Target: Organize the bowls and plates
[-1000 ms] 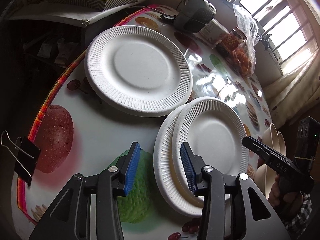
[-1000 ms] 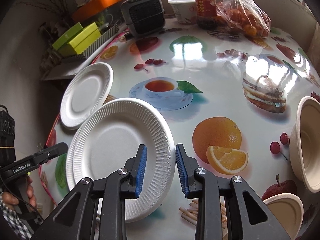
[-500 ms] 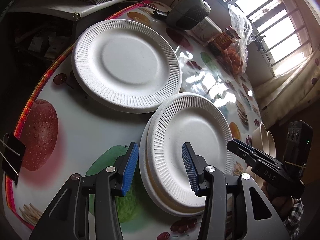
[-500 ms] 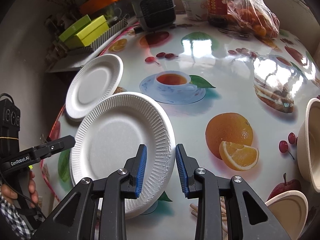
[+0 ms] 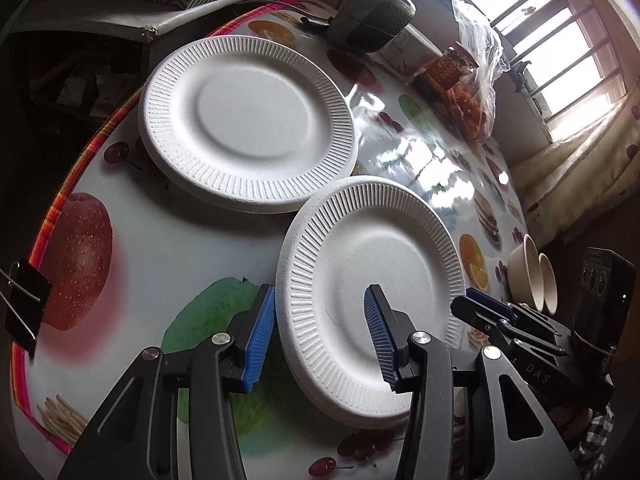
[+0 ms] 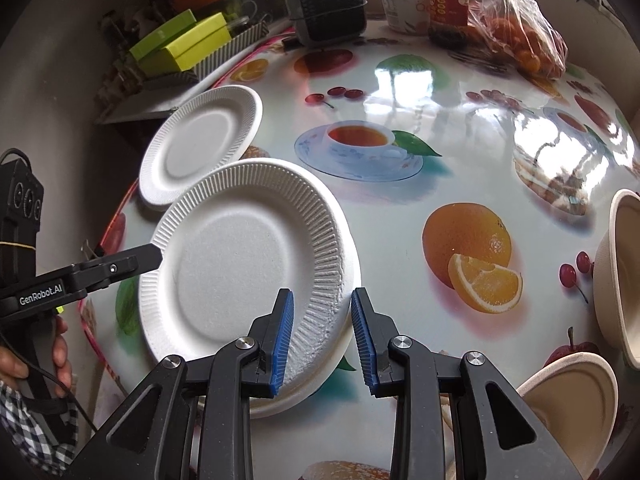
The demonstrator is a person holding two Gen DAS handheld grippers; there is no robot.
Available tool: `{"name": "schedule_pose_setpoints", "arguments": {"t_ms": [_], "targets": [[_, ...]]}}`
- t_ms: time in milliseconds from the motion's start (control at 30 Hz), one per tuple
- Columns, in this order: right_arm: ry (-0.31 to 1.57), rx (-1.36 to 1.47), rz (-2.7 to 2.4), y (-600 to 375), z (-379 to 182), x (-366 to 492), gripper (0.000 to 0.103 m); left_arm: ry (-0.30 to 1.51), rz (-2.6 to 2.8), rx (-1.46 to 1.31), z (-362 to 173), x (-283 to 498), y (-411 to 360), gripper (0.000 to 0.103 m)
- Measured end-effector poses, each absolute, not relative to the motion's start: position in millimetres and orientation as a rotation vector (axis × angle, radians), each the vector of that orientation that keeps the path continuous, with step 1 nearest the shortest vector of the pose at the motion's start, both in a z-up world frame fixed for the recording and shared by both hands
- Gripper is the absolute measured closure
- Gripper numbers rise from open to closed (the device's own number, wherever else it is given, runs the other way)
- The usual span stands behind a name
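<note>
Near plate stack (image 5: pixel 372 292) between both grippers. Right gripper (image 6: pixel 322 334) spread, straddling its rim, nearer. Left gripper (image 5: pixel 320 336) spread, straddling opposite rim. Second plate (image 5: pixel 248 124) beyond.

Bright window (image 5: pixel 560 40) backlight — glare on glossy tablecloth (image 6: pixel 400 92); fisheye edges dark, warped.

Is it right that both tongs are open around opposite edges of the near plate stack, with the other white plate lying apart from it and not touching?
Not quite. The left wrist view shows the near plate stack overlapping the rim of the other white plate. Left tongs and right tongs are open around its opposite edges.
</note>
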State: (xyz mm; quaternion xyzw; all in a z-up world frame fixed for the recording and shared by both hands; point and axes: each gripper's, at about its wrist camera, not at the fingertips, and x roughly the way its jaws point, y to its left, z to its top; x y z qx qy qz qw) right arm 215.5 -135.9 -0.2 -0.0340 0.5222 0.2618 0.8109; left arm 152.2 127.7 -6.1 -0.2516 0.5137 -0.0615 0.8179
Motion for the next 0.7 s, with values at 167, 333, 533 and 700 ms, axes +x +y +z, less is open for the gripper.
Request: {"name": "schedule_pose_setpoints", "arguments": {"t_ms": [167, 333, 533, 700], "targets": [[1.117, -0.086, 0.555, -139, -1, 210, 0.072, 1.103, -0.145, -0.520, -6, 148, 121, 0.056], [1.116, -0.085, 0.556, -143, 1, 205, 0.072, 1.114, -0.145, -0.504, -7, 145, 118, 0.056], [1.108, -0.090, 0.558, -148, 6, 202, 0.064, 1.106, -0.138, -0.477, -2, 139, 117, 0.056], [1.065, -0.093, 0.572, -156, 27, 200, 0.057, 1.072, -0.099, -0.455, 12, 128, 129, 0.056]]}}
